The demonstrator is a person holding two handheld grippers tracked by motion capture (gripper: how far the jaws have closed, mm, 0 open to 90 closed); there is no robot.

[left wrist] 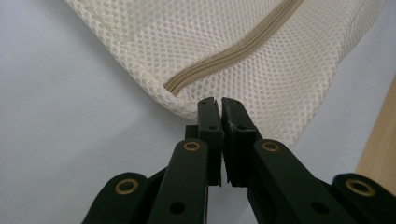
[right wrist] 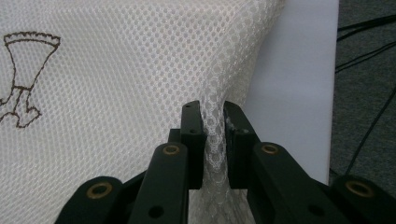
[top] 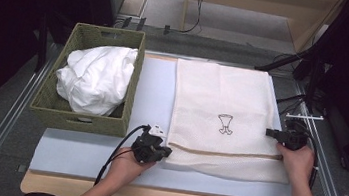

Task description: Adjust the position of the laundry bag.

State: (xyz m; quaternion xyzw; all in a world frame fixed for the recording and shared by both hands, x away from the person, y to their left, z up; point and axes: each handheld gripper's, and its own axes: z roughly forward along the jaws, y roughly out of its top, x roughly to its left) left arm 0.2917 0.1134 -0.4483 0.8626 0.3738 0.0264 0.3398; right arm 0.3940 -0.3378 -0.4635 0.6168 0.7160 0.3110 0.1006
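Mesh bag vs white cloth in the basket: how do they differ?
The mesh bag lies spread flat on the table mat; the white cloth is bunched in a heap inside the basket. The mesh bag is cream netting with a zip and a small dark printed figure; the white cloth is plain and smooth. Both tongs pinch the mesh bag; nothing grips the white cloth. Both are pale fabric.

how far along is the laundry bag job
Done: mesh bag lies flat on the mat, zipper closed. In hand: left tongs pinch its near corner, right tongs its side edge. Left: white laundry sits in the basket, not bagged.
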